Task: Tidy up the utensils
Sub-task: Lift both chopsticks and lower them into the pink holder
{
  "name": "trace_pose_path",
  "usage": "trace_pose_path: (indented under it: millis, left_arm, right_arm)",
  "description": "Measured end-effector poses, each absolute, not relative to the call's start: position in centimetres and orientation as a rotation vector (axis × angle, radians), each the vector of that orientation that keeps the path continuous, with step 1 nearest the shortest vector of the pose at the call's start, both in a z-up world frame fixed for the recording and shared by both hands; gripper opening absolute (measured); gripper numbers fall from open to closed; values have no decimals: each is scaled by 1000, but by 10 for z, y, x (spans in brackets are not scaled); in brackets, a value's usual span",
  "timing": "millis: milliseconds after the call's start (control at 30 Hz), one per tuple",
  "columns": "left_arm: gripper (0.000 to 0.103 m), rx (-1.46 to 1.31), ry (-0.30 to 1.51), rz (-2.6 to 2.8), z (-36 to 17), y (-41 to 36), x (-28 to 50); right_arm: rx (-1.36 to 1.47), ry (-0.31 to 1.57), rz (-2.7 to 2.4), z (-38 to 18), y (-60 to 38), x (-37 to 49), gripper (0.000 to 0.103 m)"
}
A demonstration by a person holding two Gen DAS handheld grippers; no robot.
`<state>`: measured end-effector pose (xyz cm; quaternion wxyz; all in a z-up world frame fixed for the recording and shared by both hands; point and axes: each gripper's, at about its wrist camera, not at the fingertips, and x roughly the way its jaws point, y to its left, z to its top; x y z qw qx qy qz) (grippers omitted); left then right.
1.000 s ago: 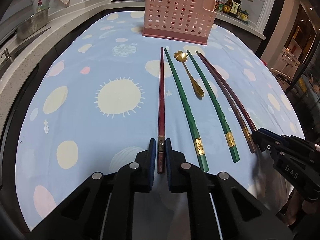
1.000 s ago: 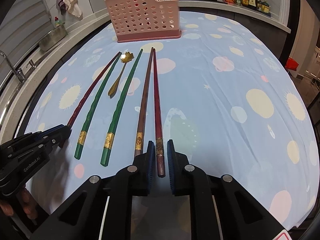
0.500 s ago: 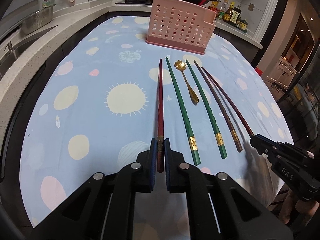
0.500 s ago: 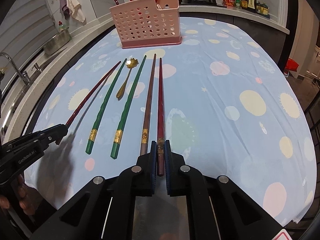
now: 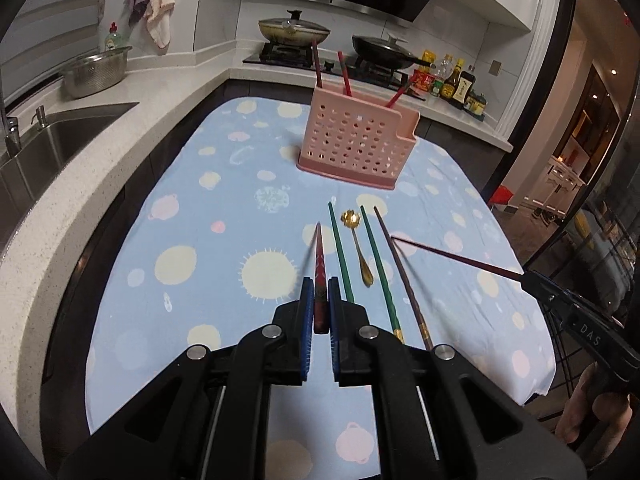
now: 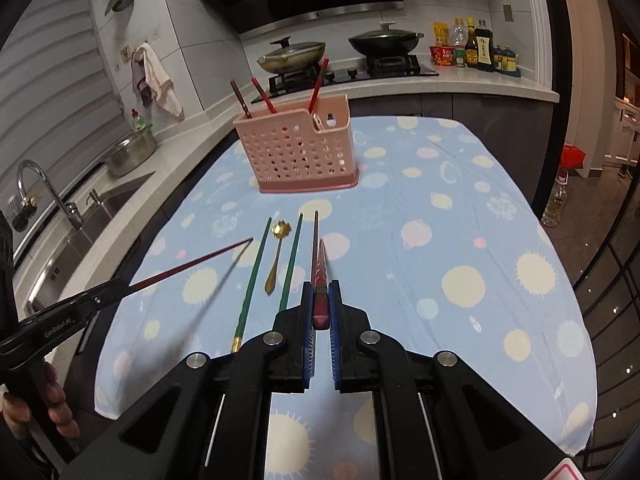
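Grippers first: left gripper (image 5: 318,304) is clamped tight on the thick end of a red chopstick (image 5: 320,264), blue pads pinching both sides, and right gripper (image 6: 320,304) is clamped the same way on a second red chopstick (image 6: 321,270). Vs 1 s ago, when both sticks lay flat on the cloth w/ their ends between the pads, both are now off the tablecloth (image 5: 200,240), tips pointing fwd and up, each casting a thin shadow on the cloth. Seen from the opposite cam, each lifted stick pokes out in mid-air from the other gripper, at the frame edge. Camera views sit higher than before; more counter, sink and stove show. Left behind on the cloth, same row as earlier: two green chopsticks (image 5: 340,252) (image 5: 380,268), a gold spoon (image 5: 358,248) between them, and one brown chopstick (image 5: 402,276) on the right side of the row in the left cam. Farther back the pink holder (image 5: 356,140) stands upright on the cloth, same spot, w/ three reddish sticks already poking out of its big compartment; the small side compartment holds pale items, can't tell what. Beyond that: sink (image 5: 60,136), two lidded pans (image 5: 294,30) on the stove, sauce bottles (image 5: 456,80).
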<state>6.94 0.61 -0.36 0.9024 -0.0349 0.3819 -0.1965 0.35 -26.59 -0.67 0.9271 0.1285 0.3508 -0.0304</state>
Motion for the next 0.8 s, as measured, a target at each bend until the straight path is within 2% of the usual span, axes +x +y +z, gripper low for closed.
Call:
trace_pose_path:
  millis: [300, 800]
  left_arm:
    - [7, -117, 685, -404, 42, 9, 93]
    - [7, -115, 605, -414, 73, -9, 139]
  right_arm:
    - [287, 632, -64, 27, -279, 27, 7]
    - [306, 544, -60, 62, -295, 64, 7]
